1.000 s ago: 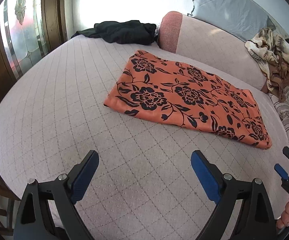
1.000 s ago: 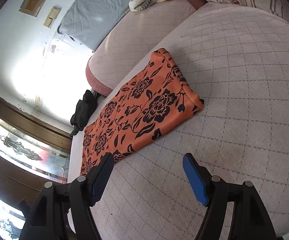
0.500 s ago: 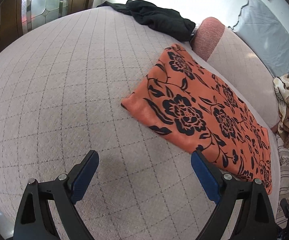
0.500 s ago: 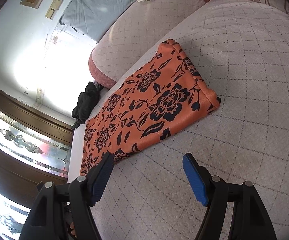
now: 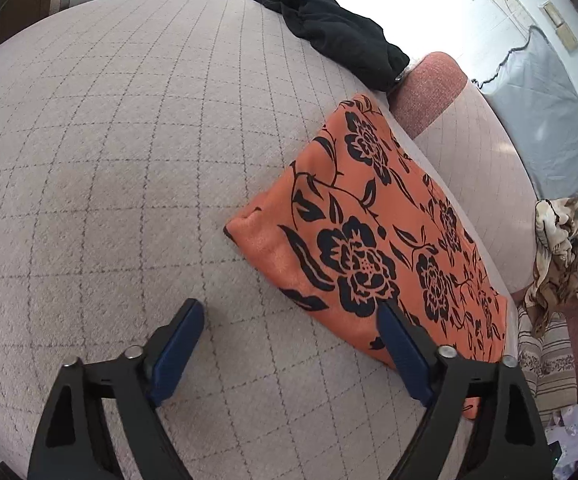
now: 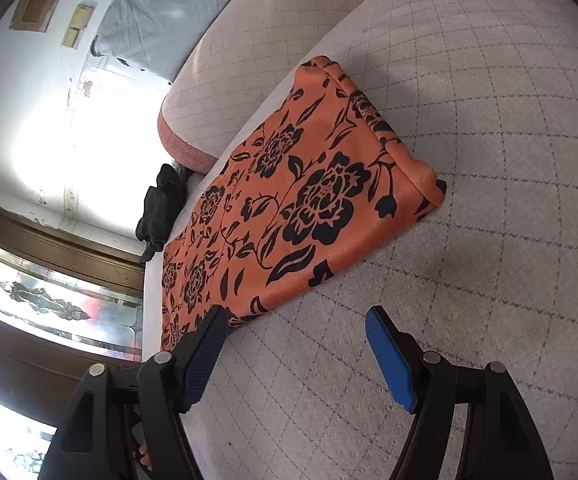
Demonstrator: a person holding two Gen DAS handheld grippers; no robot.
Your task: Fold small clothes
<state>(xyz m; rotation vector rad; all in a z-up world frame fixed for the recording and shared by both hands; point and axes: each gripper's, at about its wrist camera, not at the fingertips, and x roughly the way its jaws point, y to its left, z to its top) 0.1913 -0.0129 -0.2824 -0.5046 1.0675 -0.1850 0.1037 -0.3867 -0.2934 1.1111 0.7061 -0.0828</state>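
An orange cloth with black flowers (image 5: 373, 240) lies folded into a long strip on the pale quilted bed (image 5: 109, 160). My left gripper (image 5: 289, 312) is open and empty, low over the bed at the cloth's near left corner, its right finger over the cloth's front edge. In the right wrist view the same cloth (image 6: 289, 208) runs away to the upper right. My right gripper (image 6: 297, 320) is open and empty, just off the cloth's front edge, its left finger by the cloth's near end.
A black garment (image 5: 337, 36) lies at the far end of the bed; it also shows in the right wrist view (image 6: 161, 208). A pink bolster (image 5: 469, 128) runs behind the cloth. A beige patterned cloth (image 5: 565, 248) and a striped pillow (image 5: 545, 360) sit at right.
Both grippers have moved closer to the cloth and lower over the bed. The left one swung toward the cloth's left corner. The cloth has not moved.
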